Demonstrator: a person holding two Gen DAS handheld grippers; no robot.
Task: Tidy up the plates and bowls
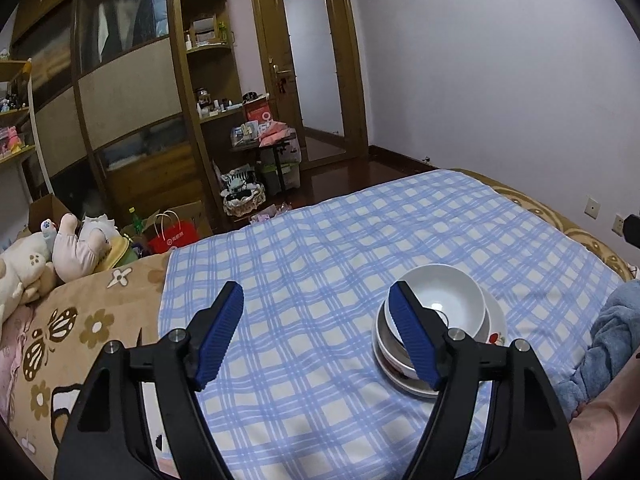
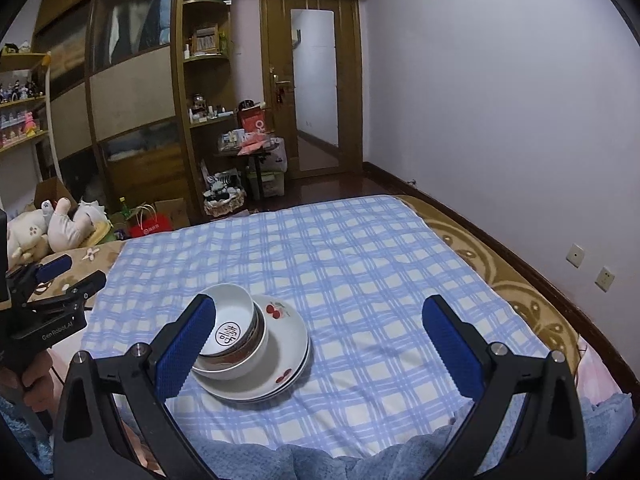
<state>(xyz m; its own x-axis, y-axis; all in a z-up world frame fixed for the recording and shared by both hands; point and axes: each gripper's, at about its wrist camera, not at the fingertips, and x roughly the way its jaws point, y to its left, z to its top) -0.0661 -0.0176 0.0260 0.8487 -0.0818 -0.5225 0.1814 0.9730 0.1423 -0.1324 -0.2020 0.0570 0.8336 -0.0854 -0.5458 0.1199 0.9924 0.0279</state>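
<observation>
Here the whole stack of crockery (image 2: 256, 344) is seen resting on the blue checked blanket (image 2: 360, 264) of the bed: nested bowls (image 2: 234, 320) are set on plates with cherry prints (image 2: 280, 360), off-centre toward the left rim of the plates.

The relation that matters is the side on which the stack lies. In the right wrist view the right tongs (image 2: 316, 344) are spread wide apart with nothing between them, and the stack is placed just behind the left blue pad (image 2: 184, 348), not in the middle of the gap. In the left wrist view the left tongs (image 1: 320, 336) are also apart and empty, and the stack (image 1: 440, 328) is found behind their right pad (image 1: 412, 340). So the stack lies between the two hands, close to both; which is nearer cannot be told. The stack is round, so no long axis has to be considered.

The printed character inside the top bowl (image 2: 226, 334) and the cherries are shown clearly only in the right view, where the left tongs (image 2: 72, 276) and the hand (image 2: 36, 384) holding them are also seen at the left edge. In the left view the top bowl (image 1: 444, 300) looks plain white and a forearm (image 1: 600, 424) is seen at the right edge.
</observation>
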